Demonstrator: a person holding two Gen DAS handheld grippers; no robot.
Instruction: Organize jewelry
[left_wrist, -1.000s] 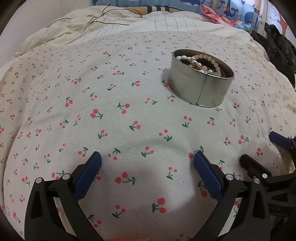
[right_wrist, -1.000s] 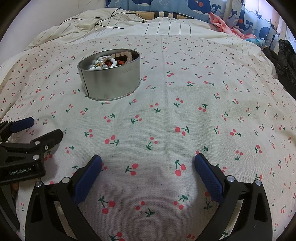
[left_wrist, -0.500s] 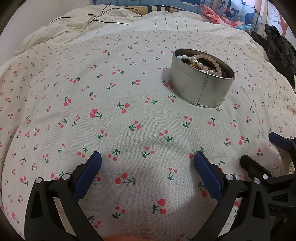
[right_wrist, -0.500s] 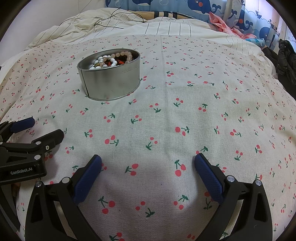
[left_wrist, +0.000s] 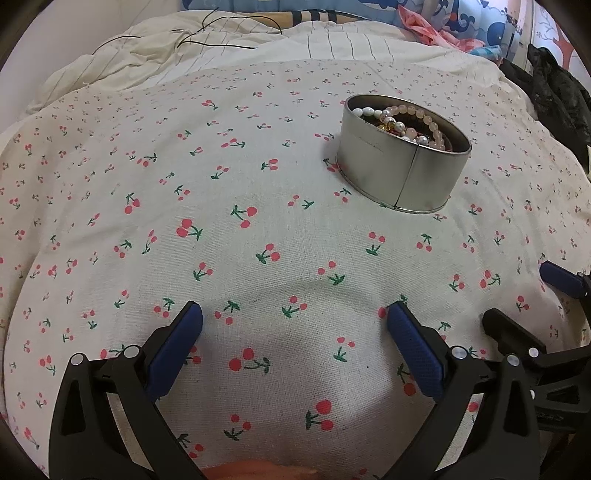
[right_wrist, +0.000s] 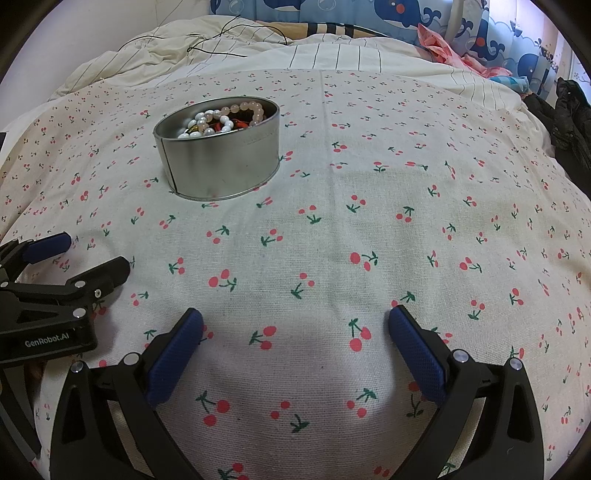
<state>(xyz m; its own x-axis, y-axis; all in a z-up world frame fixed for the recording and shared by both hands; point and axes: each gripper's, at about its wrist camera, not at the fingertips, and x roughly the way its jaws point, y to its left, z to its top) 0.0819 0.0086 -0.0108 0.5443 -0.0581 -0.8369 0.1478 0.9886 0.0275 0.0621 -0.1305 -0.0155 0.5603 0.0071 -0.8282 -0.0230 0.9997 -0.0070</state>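
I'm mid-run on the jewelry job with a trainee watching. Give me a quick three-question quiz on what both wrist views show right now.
1. True or false: the left claw is shut on a bracelet.
2. Where are the bead bracelets? A) spread on the cloth B) inside the metal tin C) in the right claw
3. Fill in: the tin stands on a cloth printed with ____.

Key: 1 false, both claws are open and hold nothing. 2 B. 3 cherries.

A cherry-print sheet (right_wrist: 369, 206) covers the bed. A striped cream quilt (right_wrist: 155, 66) bunches at eleven o'clock. Whale-pattern fabric (right_wrist: 332, 14) lines the far edge at twelve o'clock.
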